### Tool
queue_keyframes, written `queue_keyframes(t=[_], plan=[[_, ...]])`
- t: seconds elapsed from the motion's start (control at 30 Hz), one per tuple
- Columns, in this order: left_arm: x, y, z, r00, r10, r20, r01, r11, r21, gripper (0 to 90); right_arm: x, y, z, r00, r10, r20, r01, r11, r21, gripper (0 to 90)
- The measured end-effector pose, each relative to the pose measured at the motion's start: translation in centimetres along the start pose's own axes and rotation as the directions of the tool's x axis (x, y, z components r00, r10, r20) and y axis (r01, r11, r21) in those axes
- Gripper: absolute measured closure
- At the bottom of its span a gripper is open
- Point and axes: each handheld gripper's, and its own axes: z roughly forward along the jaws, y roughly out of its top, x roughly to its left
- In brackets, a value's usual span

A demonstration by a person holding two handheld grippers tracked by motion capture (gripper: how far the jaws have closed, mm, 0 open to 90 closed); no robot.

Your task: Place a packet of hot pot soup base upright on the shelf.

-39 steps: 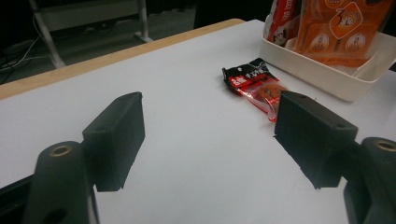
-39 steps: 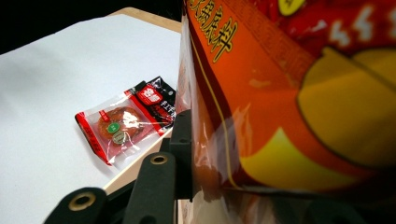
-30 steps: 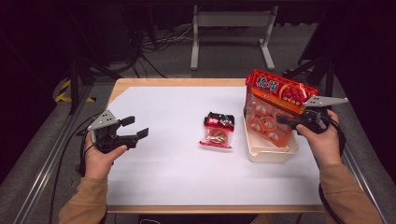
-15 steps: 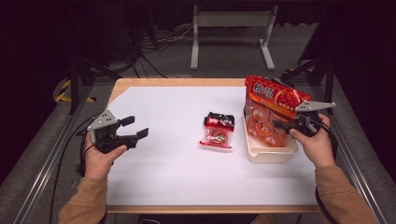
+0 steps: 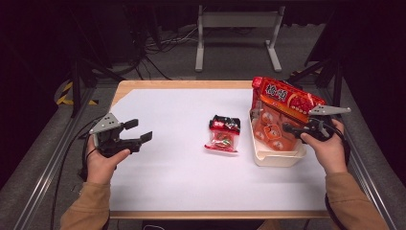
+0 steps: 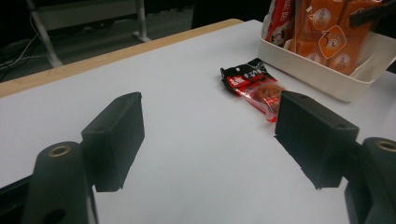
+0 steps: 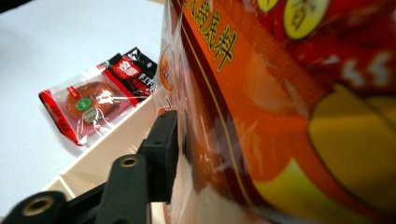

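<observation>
High view: nearest the person, the left tool (image 5: 136, 135) hangs just over the bare white tabletop (image 5: 182, 191) with its jaws spread and nothing between them. The right tool (image 5: 291, 128) sits at the near right side of the bin (image 5: 277, 157), at the big red bag (image 5: 286, 103) that stands upright in it and leans on the orange packs packed beside it. Its jaws have just been opening; in the right gripper view the bag's film lies against one black finger (image 7: 161, 144), but the other jaw is hidden behind the bag, so I judge the grip as let go rather than pinching. Farther left, well apart from the bin, a small packet (image 5: 223, 134) lies flat on the tabletop. The bag looks light, soft and crinkly, with slick film that could slide; its flat sealed top edge seems the surest place to pinch. The packet would want a grip on its edge seam.
</observation>
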Motion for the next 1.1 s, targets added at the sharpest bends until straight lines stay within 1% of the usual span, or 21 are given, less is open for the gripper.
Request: queue_keyframes(t=[0.03, 0.07, 0.13, 0.23, 0.33, 0.37, 0.4, 0.53, 0.57, 0.6, 0.63, 0.67, 0.73, 0.77, 0.83, 0.87, 0.9, 0.97, 1.0, 1.03, 1.1], plan=[[0.0, 0.0, 0.0, 1.0, -0.007, 0.006, 0.007, 1.0, -0.001, 24.5, 0.0, 0.0, -0.2, 1.0, 0.006, -0.004, -0.006, 1.0, -0.014, 46.6], [0.0, 0.0, -0.1, 1.0, -0.007, 0.006, 0.007, 1.0, -0.002, 24.5, -0.1, -0.1, -0.4, 0.9996, 0.026, -0.014, -0.027, 0.999, -0.031, 43.1], [0.0, 0.0, -0.1, 0.9999, -0.008, 0.006, 0.008, 1.0, 0.0, 24.4, -0.1, -0.1, -0.8, 0.9997, 0.025, 0.001, -0.024, 0.999, -0.041, 39.3], [-0.1, 0.1, 0.0, 1.0, -0.004, 0.008, 0.004, 1.0, -0.003, 24.2, 0.0, -0.3, -1.7, 0.9993, 0.034, 0.016, -0.033, 0.998, -0.06, 37.1], [-0.1, 0.1, 0.2, 0.9999, -0.006, 0.014, 0.006, 1.0, -0.005, 24.0, 0.0, -0.5, -2.4, 0.9991, 0.04, 0.014, -0.039, 0.997, -0.067, 34.2], [-0.1, 0.2, 0.2, 0.9999, -0.001, 0.016, 0.001, 1.0, -0.005, 24.0, 0.0, -0.6, -2.6, 0.9991, 0.036, 0.02, -0.035, 0.997, -0.068, 33.8], [-0.1, 0.3, 0.3, 0.9998, -0.005, 0.02, 0.005, 1.0, -0.002, 24.0, 0.0, -0.6, -2.8, 0.9991, 0.033, 0.027, -0.031, 0.997, -0.069, 33.6], [-0.2, 0.6, 0.9, 0.9995, 0.0, 0.033, 0.0, 1.0, -0.007, 24.0, 0.2, -0.9, -4.2, 0.9978, 0.046, 0.049, -0.041, 0.995, -0.088, 32.3], [-0.2, 0.7, 1.0, 0.9993, 0.003, 0.036, -0.003, 1.0, -0.005, 24.0, 0.4, -1.0, -4.6, 0.9977, 0.046, 0.05, -0.042, 0.995, -0.086, 31.9], [-0.2, 0.7, 1.0, 0.9993, 0.003, 0.036, -0.003, 1.0, -0.005, 23.9, 0.4, -1.0, -4.6, 0.9977, 0.046, 0.05, -0.042, 0.995, -0.086, 31.9], [-0.2, 0.7, 1.2, 0.9992, 0.007, 0.041, -0.006, 1.0, -0.004, 24.0, 0.6, -1.3, -5.3, 0.9978, 0.043, 0.05, -0.038, 0.996, -0.084, 31.6], [-0.1, 0.8, 1.3, 0.999, 0.009, 0.043, -0.009, 0.9999, -0.004, 24.0, 0.6, -1.3, -5.3, 0.9978, 0.043, 0.05, -0.038, 0.996, -0.084, 31.6], [-0.3, 0.9, 1.6, 0.9986, 0.001, 0.052, -0.001, 1.0, -0.001, 24.0, 1.1, -1.5, -6.3, 0.9976, 0.038, 0.058, -0.033, 0.996, -0.081, 31.6], [-0.2, 0.9, 1.7, 0.9987, 0.013, 0.049, -0.013, 0.9999, -0.001, 24.0, 1.1, -1.6, -6.5, 0.9976, 0.037, 0.058, -0.032, 0.996, -0.084, 31.5], [-0.3, 0.9, 1.8, 0.9986, 0.011, 0.052, -0.011, 0.9999, 0.0, 24.0, 1.3, -1.6, -6.8, 0.9975, 0.038, 0.06, -0.033, 0.996, -0.084, 31.5], [-0.4, 0.9, 1.9, 0.9986, 0.005, 0.053, -0.005, 1.0, 0.001, 24.0, 1.4, -1.7, -7.2, 0.9976, 0.038, 0.057, -0.033, 0.996, -0.084, 31.3], [-0.3, 0.9, 1.9, 0.9983, 0.012, 0.056, -0.013, 0.9999, 0.006, 24.0, 1.6, -1.7, -7.5, 0.9979, 0.038, 0.053, -0.034, 0.996, -0.086, 31.2], [-0.4, 0.9, 2.0, 0.9984, 0.009, 0.057, -0.01, 0.9999, 0.009, 24.0, 2.0, -1.9, -7.9, 0.9986, 0.035, 0.039, -0.031, 0.996, -0.089, 31.3], [-0.5, 0.9, 2.0, 0.9983, 0.004, 0.058, -0.004, 1.0, 0.008, 24.0, 2.3, -2.1, -8.1, 0.999, 0.029, 0.035, -0.025, 0.996, -0.091, 31.3], [-0.5, 0.9, 2.1, 0.9984, 0.008, 0.056, -0.009, 0.9999, 0.007, 24.0, 2.5, -2.2, -8.3, 0.9994, 0.021, 0.027, -0.018, 0.996, -0.092, 31.6], [-0.5, 0.9, 2.2, 0.9983, 0.01, 0.058, -0.011, 0.9999, 0.01, 24.0, 3.0, -2.4, -8.5, 1.0, -0.006, -0.004, 0.005, 0.995, -0.103, 31.9]])
